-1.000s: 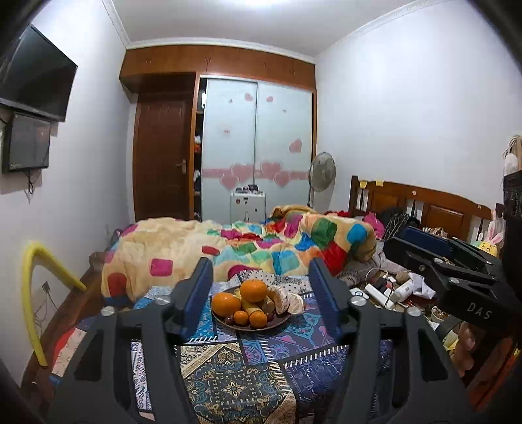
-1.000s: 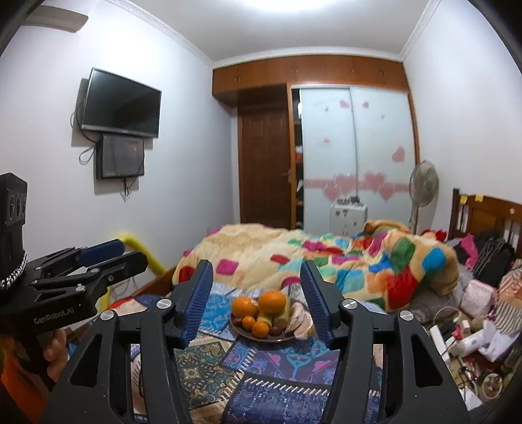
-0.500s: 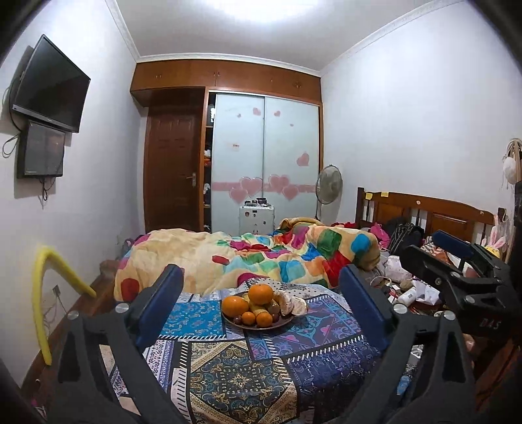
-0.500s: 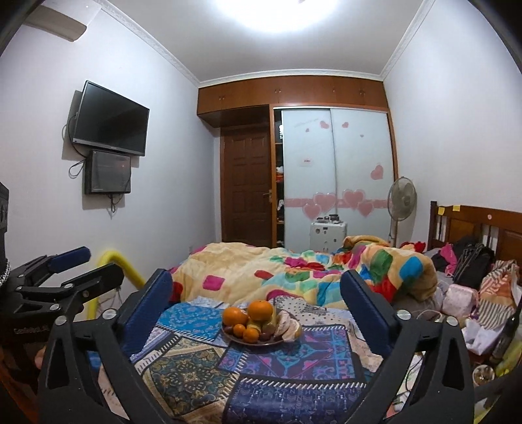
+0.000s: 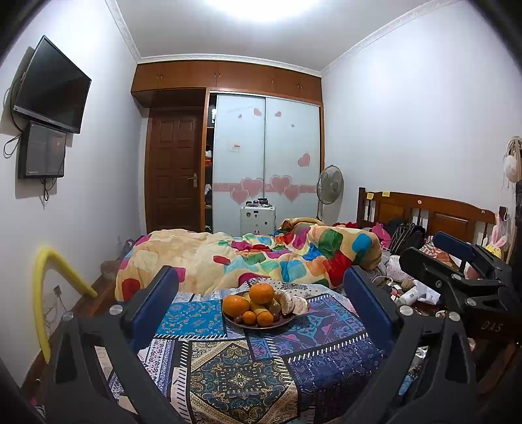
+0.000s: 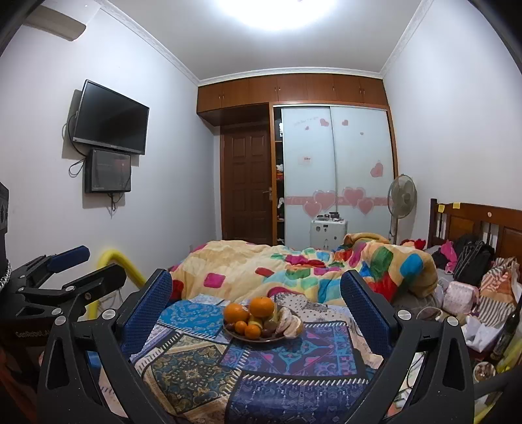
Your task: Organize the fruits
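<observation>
The plate (image 5: 261, 325) rests on the patterned cloth (image 5: 235, 375) and holds two large oranges (image 5: 235, 306), small oranges, bananas and peeled segments. The left gripper (image 5: 261, 303) is opening; the right gripper (image 6: 256, 305) stands wide; both empty. The plate lies beyond both, centred between the fingers. The bananas' direction is unclear.

White walls enclosed a bedroom under a bright ceiling light (image 5: 277, 6). A dark television (image 6: 111, 119) hung left; a wooden door (image 5: 174, 169) stood beside sliding wardrobe doors (image 5: 266, 166) (pink hearts). A fan (image 6: 402, 199) stood beside the headboard (image 5: 424, 212).
</observation>
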`<act>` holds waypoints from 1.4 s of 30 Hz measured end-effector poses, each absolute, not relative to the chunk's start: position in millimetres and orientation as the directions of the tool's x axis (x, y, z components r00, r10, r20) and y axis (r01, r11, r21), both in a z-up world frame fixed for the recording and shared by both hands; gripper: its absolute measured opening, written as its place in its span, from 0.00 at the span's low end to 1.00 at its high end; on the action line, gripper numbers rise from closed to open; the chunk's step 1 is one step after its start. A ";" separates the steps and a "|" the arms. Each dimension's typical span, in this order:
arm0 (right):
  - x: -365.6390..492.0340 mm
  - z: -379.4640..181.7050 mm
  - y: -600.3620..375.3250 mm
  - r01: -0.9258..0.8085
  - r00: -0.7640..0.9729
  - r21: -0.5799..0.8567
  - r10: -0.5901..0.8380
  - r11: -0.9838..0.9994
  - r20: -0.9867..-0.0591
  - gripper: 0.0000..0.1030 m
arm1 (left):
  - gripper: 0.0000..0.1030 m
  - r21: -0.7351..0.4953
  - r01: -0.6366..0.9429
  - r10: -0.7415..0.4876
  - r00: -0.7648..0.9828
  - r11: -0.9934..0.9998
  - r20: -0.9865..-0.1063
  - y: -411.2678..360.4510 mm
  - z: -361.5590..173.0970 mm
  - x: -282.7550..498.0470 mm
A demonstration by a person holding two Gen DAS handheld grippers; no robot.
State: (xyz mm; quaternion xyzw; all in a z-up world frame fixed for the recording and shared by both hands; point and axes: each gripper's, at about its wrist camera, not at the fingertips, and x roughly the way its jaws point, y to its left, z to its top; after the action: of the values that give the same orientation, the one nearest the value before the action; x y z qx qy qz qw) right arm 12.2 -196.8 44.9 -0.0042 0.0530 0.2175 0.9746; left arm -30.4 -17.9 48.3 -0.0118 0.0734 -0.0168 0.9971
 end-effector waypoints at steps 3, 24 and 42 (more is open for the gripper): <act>12.2 44.9 -197.0 -0.425 0.899 0.015 0.424 0.905 -0.107 1.00 | 0.99 -0.027 0.030 -0.034 0.989 0.999 -0.146 -16.7 46.9 -29.5; 13.8 43.6 -195.5 -0.427 0.897 0.018 0.427 0.904 -0.114 1.00 | 0.99 -0.041 0.028 -0.034 0.986 0.999 -0.162 -14.7 43.0 -25.7; 12.9 41.9 -194.7 -0.429 0.896 0.023 0.428 0.903 -0.115 1.00 | 0.99 -0.042 0.036 -0.043 0.985 0.998 -0.167 -15.4 43.2 -25.8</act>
State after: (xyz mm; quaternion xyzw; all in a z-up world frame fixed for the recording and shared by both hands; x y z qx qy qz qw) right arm 12.9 -194.7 41.9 -0.0017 0.0588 0.2200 0.9737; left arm -25.8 -15.4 43.2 -0.0196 0.0840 -0.0199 0.9961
